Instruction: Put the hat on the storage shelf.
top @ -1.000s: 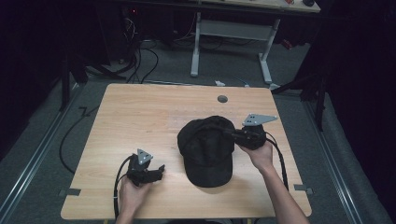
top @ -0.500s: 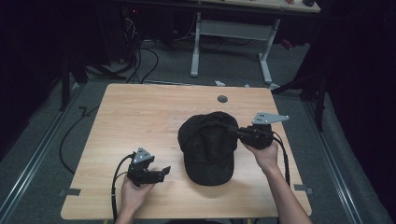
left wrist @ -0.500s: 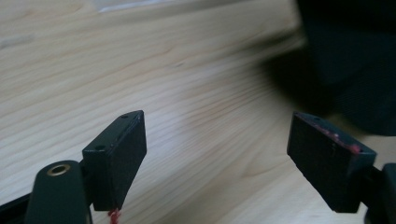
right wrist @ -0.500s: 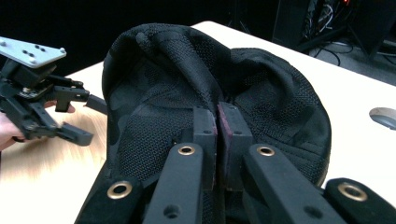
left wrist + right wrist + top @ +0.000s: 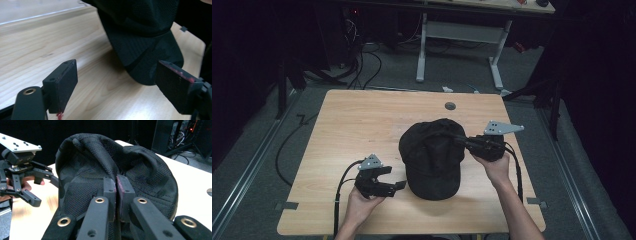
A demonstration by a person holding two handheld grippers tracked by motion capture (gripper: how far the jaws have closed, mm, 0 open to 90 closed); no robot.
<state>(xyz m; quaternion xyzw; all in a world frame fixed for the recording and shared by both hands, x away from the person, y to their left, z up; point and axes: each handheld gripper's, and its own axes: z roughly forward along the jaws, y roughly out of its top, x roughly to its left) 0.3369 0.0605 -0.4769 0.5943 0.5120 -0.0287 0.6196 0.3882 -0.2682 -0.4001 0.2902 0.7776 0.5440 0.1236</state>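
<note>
The black cap (image 5: 432, 157) is pinched by our right gripper (image 5: 116, 195); next our wide-open left gripper (image 5: 398, 185), just beside its brim, should take it.

Dark lab: cabled computer racks (image 5: 354, 35), bare wooden table (image 5: 362, 120).

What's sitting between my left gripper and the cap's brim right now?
Nothing: in the left gripper view, bare wooden table runs from the open left gripper to the black cap brim.

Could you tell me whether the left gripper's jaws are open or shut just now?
Open: the left gripper holds its jaws wide apart, nothing between them, with the black cap's brim just ahead.
</note>
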